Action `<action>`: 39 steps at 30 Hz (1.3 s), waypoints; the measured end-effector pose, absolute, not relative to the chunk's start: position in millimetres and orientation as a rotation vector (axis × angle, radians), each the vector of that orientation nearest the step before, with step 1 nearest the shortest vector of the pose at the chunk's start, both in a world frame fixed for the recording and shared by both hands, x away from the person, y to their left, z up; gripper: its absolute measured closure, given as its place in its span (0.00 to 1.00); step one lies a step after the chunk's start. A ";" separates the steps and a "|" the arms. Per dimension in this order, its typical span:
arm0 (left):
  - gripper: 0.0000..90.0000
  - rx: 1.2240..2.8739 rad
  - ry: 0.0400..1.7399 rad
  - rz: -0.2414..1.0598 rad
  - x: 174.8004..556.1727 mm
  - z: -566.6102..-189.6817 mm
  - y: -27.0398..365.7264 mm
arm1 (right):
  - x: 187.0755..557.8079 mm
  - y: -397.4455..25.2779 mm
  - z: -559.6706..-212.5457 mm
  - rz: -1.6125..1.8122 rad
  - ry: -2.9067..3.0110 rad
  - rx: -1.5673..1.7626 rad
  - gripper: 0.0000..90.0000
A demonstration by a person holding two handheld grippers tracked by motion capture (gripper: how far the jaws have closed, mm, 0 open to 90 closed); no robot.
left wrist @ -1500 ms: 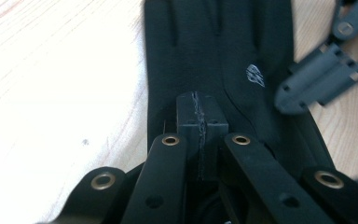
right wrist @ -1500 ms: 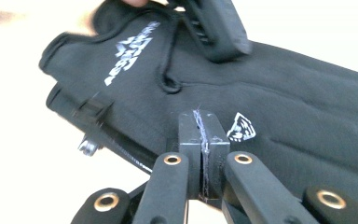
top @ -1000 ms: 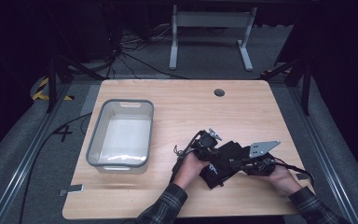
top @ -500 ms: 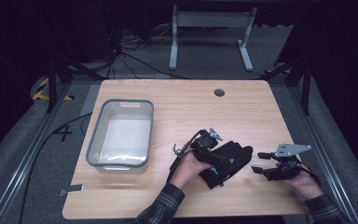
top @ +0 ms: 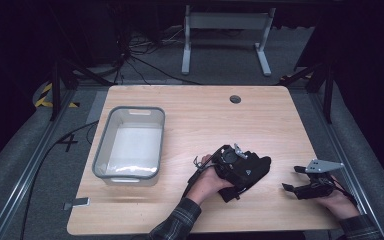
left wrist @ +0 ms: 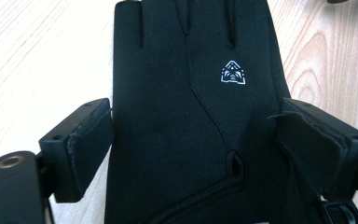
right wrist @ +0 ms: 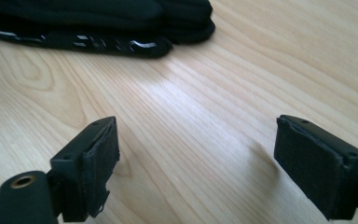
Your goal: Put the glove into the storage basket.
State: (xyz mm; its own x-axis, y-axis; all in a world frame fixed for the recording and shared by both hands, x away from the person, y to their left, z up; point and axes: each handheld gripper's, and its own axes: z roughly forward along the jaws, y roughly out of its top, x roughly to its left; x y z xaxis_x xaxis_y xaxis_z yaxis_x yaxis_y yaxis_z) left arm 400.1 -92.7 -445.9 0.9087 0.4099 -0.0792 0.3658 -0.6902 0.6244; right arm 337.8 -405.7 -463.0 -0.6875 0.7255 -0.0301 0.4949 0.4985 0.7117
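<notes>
My left claw [left wrist: 196, 154] has the black glove [left wrist: 191, 116] between its pads, one jaw on each edge of the palm, so I read it as clenched on the glove. In the high view that left claw [top: 240, 167] and the glove [top: 247, 170] sit together near the front middle of the tabletop [top: 205, 115], the glove lying flat on the wood. My right claw [right wrist: 214, 163] is released, jaws wide apart with bare wood between them; the glove's cuff edge [right wrist: 98, 44] lies ahead of it, apart from both pads. From above, the right claw [top: 300, 189] rests near the front right corner, clear of the glove.

I judge the step in hand to be the pickup: the left side has its grip, the lift has not started. The grey bin [top: 130, 142] stands well to the left and looks like the likely drop. Next I would raise the left claw straight up so the fabric clears the wood, check the pinch holds, then carry leftward over the bin's rim.
</notes>
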 end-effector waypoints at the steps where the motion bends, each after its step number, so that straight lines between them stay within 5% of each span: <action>1: 0.13 2.407 0.552 0.090 400.1 -446.3 -93.1 | 337.9 -406.5 -464.2 0.987 2.418 1.029 0.13; 16: 0.14 2.433 0.545 0.075 402.3 -456.4 -97.1 | 339.6 -407.5 -467.9 1.008 2.429 1.014 0.05; 24: 0.31 2.433 0.542 0.077 399.0 -453.5 -96.0 | 339.7 -407.2 -467.9 1.011 2.436 1.004 0.05; 33: 0.70 2.421 0.518 -0.028 400.9 -450.2 -93.9 | 339.7 -407.0 -468.0 1.009 2.437 1.004 0.04; 39: 0.77 2.425 0.533 -0.054 402.0 -445.8 -94.4 | 339.7 -406.9 -468.0 1.008 2.436 1.004 0.04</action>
